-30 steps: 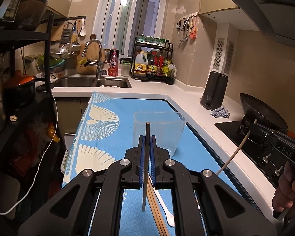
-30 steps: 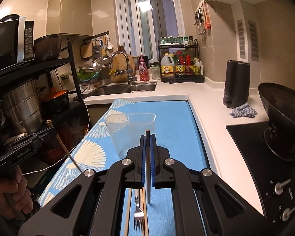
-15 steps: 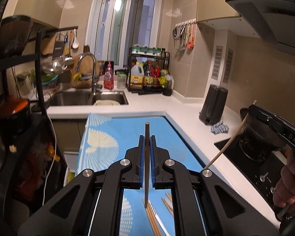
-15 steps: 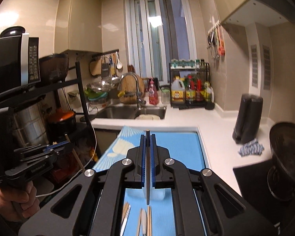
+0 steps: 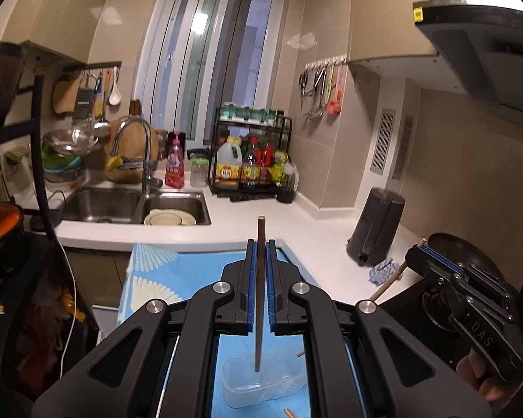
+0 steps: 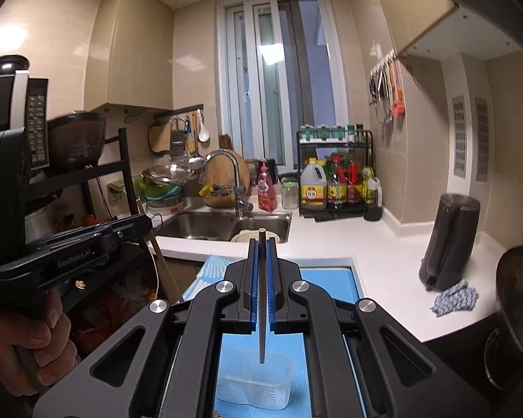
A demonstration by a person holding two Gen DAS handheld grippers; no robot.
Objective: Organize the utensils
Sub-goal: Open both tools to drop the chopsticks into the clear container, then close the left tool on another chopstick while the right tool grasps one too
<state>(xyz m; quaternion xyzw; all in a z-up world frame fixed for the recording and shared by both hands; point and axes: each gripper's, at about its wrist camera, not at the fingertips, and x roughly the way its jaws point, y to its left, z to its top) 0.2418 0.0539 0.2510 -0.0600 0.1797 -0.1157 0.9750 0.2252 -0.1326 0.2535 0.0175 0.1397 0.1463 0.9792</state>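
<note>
My left gripper (image 5: 260, 247) is shut on a dark chopstick (image 5: 259, 299) that stands upright, its lower tip over the clear plastic container (image 5: 261, 388) on the blue patterned mat (image 5: 177, 271). My right gripper (image 6: 261, 245) is shut on another chopstick (image 6: 262, 299), also upright, its tip just above the same container (image 6: 254, 386). The right gripper also shows at the right of the left wrist view (image 5: 436, 261), and the left gripper at the left of the right wrist view (image 6: 122, 226). Loose chopstick ends (image 5: 289, 412) lie on the mat by the container.
A white counter (image 5: 313, 237) wraps round the mat. A sink (image 5: 132, 205) with a tap and a plate is behind, a black bottle rack (image 5: 251, 160) at the back, a dark kettle (image 5: 376, 230), a wok and hob to the right, a black shelf (image 6: 97, 174) to the left.
Both grippers have risen and come over the container, which now lies below the fingers in each view. Each still holds its chopstick upright.
</note>
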